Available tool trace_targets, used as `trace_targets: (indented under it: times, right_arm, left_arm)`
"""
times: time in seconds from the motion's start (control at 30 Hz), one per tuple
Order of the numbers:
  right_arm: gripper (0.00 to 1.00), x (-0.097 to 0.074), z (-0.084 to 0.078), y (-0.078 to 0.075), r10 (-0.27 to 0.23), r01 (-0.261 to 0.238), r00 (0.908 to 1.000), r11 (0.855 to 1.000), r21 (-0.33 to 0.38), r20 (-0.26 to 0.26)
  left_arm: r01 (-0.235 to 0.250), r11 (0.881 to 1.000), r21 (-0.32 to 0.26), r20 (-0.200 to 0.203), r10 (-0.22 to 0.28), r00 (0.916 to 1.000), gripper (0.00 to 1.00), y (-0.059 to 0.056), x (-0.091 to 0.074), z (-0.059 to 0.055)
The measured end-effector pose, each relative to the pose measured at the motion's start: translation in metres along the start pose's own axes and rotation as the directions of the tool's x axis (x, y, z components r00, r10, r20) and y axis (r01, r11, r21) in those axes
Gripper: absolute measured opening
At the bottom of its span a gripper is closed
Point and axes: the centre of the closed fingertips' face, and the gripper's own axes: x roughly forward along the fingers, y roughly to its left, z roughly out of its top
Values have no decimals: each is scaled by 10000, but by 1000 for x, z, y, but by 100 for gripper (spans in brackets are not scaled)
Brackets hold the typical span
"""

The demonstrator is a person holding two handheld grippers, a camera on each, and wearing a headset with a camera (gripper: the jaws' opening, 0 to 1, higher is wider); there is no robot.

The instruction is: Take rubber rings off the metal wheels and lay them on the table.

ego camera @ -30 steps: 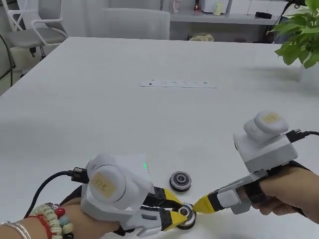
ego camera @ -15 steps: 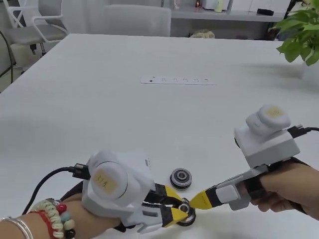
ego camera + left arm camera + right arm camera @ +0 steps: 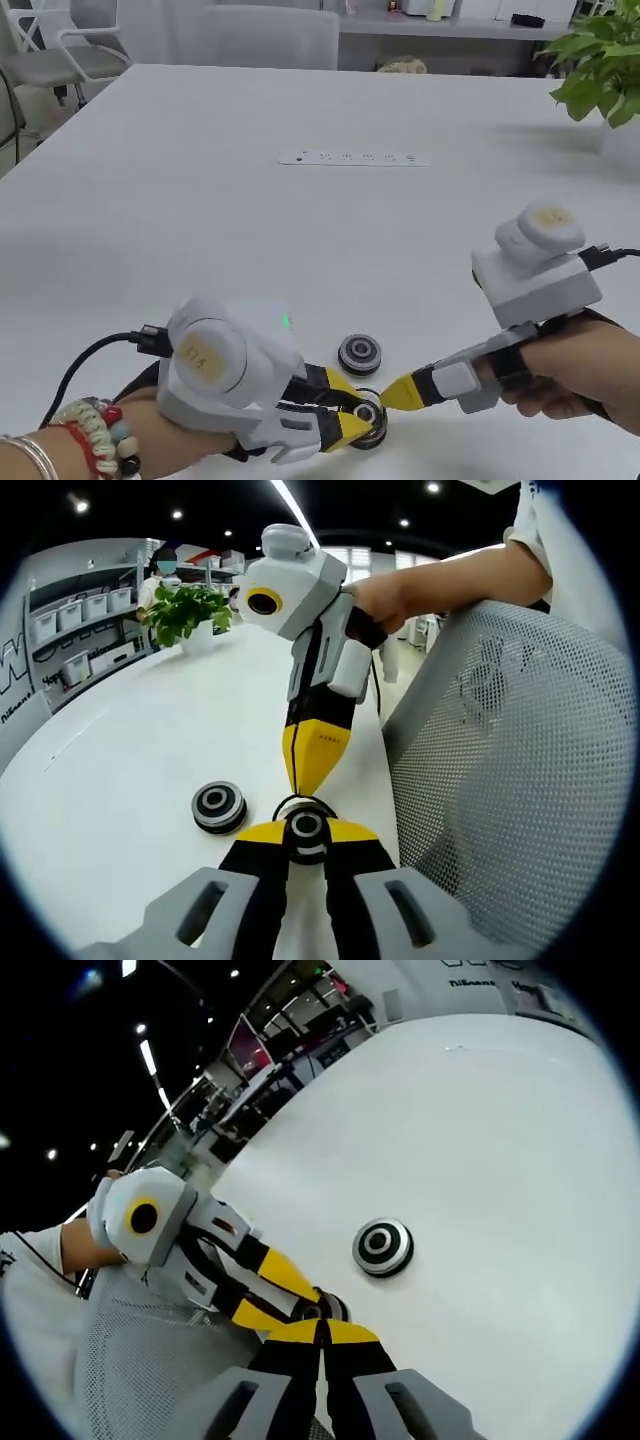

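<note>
While the left gripper point(image 3: 305, 832) clamps a small metal wheel with black rubber ring point(image 3: 370, 413) near the white table point(image 3: 300, 230) edge, the right gripper point(image 3: 322, 1325), jaws pressed together, meets its rim from the right; a second wheel point(image 3: 360, 354) lies just beyond.

power strip point(image 3: 354, 158): lying flat | plant point(image 3: 600, 70): far right | grey chair point(image 3: 270, 35): far side

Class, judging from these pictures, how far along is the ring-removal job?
Done: nothing yet; no loose ring lies on the white table. In hand: the left gripper clamps one small metal wheel, while the right gripper, tips shut, meets its black rubber ring. Left: that ring, plus the second black-ringed metal wheel lying free.
</note>
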Motion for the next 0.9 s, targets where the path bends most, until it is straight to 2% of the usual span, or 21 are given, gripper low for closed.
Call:
trace_targets:
  times: [0.13, 0.27, 0.33, 0.4, 0.43, 0.47, 0.5, 0.7, 0.77, 0.8, 0.9]
  right_arm:
    - [0, -2, 3, 0, -56, 55, 9999, 9999, 85, 145]
    - [0, -3, 3, -1, -187, 187, 9997, 9998, 7, 155]
    - [0, -3, 2, -2, -214, 214, 9997, 9998, 46, 127]
    - [0, -4, 2, -4, -265, 265, 9996, 9996, 57, 132]
    - [0, -4, 2, -4, -282, 281, 9995, 9996, 40, 147]
    - [0, -5, 3, -5, -315, 315, 9994, 9995, 38, 169]
    - [0, -6, 3, -6, -340, 339, 9992, 9994, 49, 201]
    - [0, -10, 10, -7, -341, 341, 9982, 9994, 13, 500]
    - [0, -11, 11, -6, -316, 318, 9980, 9995, -26, 542]
    - [0, -11, 12, -6, -344, 349, 9978, 9994, -86, 573]
    - [0, -13, 14, -6, -375, 386, 9974, 9991, -167, 622]
  left_arm:
    - [47, 9998, -197, -39, -48, 10000, 8, 1, -2, 1]
    - [169, 9976, -673, 421, -141, 9990, 9, 3, -6, 15]
    - [173, 9978, -640, 509, -141, 9986, 13, 4, -8, 19]
    - [167, 9961, -869, 850, -93, 9963, 18, 5, -10, 28]
    - [433, 9880, -1480, 1218, -252, 9922, 22, 2, -12, 37]
    - [519, 9864, -1556, 1423, -296, 9894, 26, 2, -13, 43]
    - [446, 9883, -1457, 1484, -227, 9887, 28, 3, -16, 47]
    - [539, 9944, -909, 1662, -382, 9854, 41, -2, -32, 68]
    - [708, 9927, -980, 1680, -537, 9843, 51, -5, -37, 72]
    - [663, 9944, -822, 1681, -517, 9844, 54, -6, -42, 74]
    - [548, 9969, -572, 1635, -448, 9855, 59, -5, -52, 79]
